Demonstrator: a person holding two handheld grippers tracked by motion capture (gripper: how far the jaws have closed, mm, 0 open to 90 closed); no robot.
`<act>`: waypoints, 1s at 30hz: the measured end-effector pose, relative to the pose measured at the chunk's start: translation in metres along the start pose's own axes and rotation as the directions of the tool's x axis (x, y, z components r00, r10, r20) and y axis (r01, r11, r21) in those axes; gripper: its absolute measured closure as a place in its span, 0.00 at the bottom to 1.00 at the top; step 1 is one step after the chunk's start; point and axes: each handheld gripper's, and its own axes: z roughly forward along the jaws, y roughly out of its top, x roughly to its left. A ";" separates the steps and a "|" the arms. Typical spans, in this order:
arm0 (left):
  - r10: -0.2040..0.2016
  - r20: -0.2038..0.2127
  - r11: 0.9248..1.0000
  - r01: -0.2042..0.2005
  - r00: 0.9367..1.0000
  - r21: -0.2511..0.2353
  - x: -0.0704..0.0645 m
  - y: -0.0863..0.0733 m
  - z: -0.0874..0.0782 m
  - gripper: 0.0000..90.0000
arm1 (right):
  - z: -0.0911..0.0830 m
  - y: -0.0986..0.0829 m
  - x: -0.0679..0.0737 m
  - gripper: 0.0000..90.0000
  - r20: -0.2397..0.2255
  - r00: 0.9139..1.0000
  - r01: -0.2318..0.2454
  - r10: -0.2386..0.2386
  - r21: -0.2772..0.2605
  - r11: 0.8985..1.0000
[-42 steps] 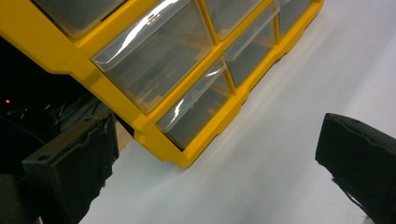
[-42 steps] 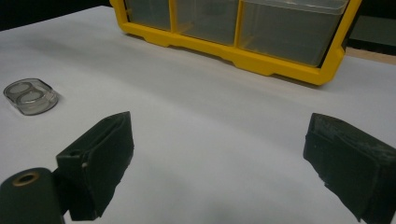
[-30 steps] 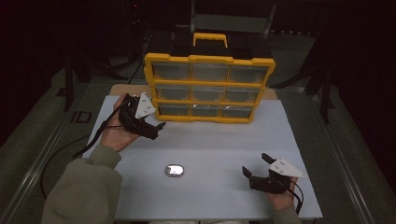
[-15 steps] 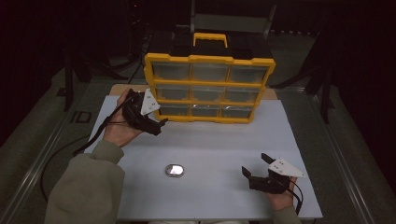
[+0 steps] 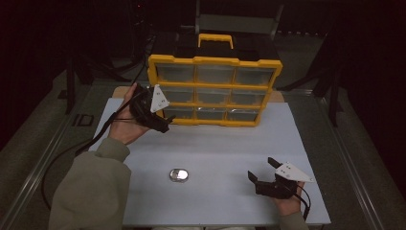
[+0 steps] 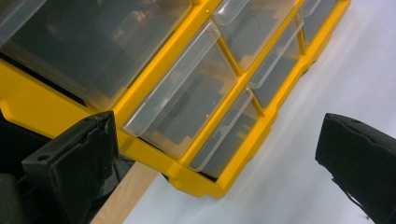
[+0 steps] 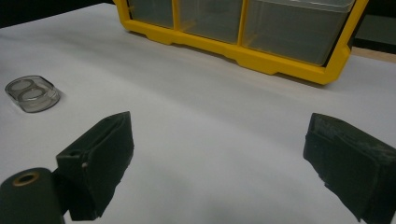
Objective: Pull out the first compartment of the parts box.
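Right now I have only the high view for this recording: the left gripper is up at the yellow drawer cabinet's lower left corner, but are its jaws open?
Observer: Yes. In the left gripper view the left gripper has its jaws wide apart, with the yellow drawer cabinet and its clear bottom-row drawers between them, nothing clamped.
Operator: And the right one, by the table's near edge?
Observer: The right gripper is open too; bare white table lies between its jaws.
Operator: What is the small shiny thing mid-table?
Observer: In the right gripper view it is a small clear case with two round shapes inside, lying flat, apart from both grippers.
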 end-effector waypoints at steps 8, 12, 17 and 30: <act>0.037 -0.028 0.999 -0.036 0.999 0.021 0.008 0.011 0.002 0.00 | 0.000 0.000 0.001 0.09 -0.006 1.000 -0.001 0.001 0.001 1.000; 0.058 -0.043 0.998 -0.057 0.997 0.026 0.010 0.017 0.003 0.00 | 0.001 0.000 0.001 0.09 -0.007 1.000 0.001 -0.001 0.001 1.000; 0.075 -0.067 0.997 -0.073 0.995 0.031 0.011 0.021 0.005 0.00 | 0.000 0.000 0.001 0.09 -0.008 1.000 -0.001 0.001 0.001 1.000; 0.108 -0.114 0.994 -0.105 0.988 0.037 0.014 0.027 0.008 0.00 | 0.001 0.000 0.001 0.09 -0.010 1.000 0.001 -0.001 0.001 1.000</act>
